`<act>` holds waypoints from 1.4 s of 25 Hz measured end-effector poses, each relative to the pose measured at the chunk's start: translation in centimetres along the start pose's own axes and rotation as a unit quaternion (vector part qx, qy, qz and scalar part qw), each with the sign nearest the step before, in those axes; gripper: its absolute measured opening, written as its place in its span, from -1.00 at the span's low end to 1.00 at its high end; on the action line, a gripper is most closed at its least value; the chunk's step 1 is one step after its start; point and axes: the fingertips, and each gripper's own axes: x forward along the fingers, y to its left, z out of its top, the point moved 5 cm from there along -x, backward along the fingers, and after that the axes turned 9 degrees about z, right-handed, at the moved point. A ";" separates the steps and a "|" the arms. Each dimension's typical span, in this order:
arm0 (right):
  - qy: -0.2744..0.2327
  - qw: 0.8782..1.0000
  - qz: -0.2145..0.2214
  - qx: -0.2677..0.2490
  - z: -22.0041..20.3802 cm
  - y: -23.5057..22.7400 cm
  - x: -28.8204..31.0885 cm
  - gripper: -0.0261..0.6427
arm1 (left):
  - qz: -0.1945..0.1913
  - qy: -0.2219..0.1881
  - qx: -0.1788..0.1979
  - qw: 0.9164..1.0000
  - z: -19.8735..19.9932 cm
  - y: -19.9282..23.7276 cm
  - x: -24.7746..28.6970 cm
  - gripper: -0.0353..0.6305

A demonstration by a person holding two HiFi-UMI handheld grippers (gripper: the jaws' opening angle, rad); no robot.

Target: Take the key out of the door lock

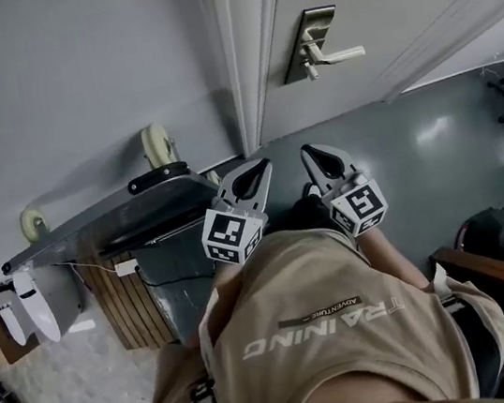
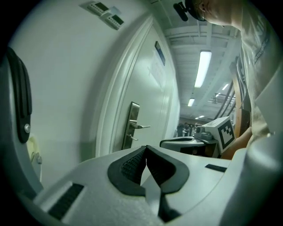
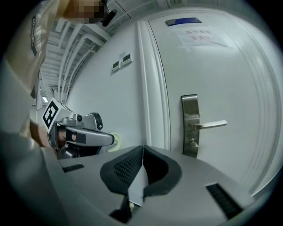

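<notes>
A steel lock plate (image 1: 311, 44) with a lever handle (image 1: 339, 57) is fixed on the white door ahead. The key (image 3: 192, 143) sticks out of the plate just below the handle; it also shows as a small stub, the key (image 2: 131, 137), in the left gripper view. Both grippers are held close to the person's chest, well short of the door. My left gripper (image 1: 260, 163) is shut with nothing between its pads. My right gripper (image 1: 308, 151) is beside it, also shut and empty.
The door frame (image 1: 238, 56) runs between door and grey wall. A dark table top (image 1: 122, 216) with wooden slats beneath stands at the left. A black bag (image 1: 499, 233) and a wooden edge lie at the right. Wall switches (image 3: 121, 62) sit left of the frame.
</notes>
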 end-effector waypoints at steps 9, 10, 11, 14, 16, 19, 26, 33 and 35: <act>0.003 0.997 -0.079 0.007 0.1 -0.6 -4.3 -0.88 | -0.081 -0.006 0.012 0.997 0.4 -3.0 2.2 -0.87; 0.003 0.996 -0.083 0.009 0.1 -0.8 -4.7 -0.88 | -0.087 -0.005 0.013 0.996 0.4 -3.5 2.4 -0.87; 0.002 0.996 -0.087 0.011 0.1 -1.0 -5.1 -0.88 | -0.092 -0.004 0.014 0.996 0.5 -3.9 2.7 -0.87; 0.001 0.995 -0.096 0.020 -0.1 -1.5 -6.0 -0.88 | -0.098 0.005 0.014 0.995 0.5 -4.6 3.4 -0.87; 0.003 0.995 -0.095 0.023 -0.3 -1.7 -6.5 -0.88 | -0.098 0.008 0.010 0.995 0.5 -5.0 3.7 -0.87; 0.000 0.995 -0.096 0.028 -0.7 -2.6 -6.7 -0.88 | -0.100 0.016 0.013 0.995 0.3 -5.3 4.5 -0.87; 0.006 0.996 -0.082 0.046 -1.6 -4.2 -7.9 -0.88 | -0.110 0.046 0.065 0.991 0.0 -7.8 6.7 -0.87; 0.004 0.996 -0.082 0.029 -0.7 -7.8 -9.6 -0.88 | -0.118 0.038 0.050 0.991 2.4 -10.1 9.7 -0.87; 0.008 0.997 -0.071 0.019 -0.3 -8.4 -9.7 -0.88 | -0.111 0.035 0.042 0.992 3.0 -10.2 10.4 -0.87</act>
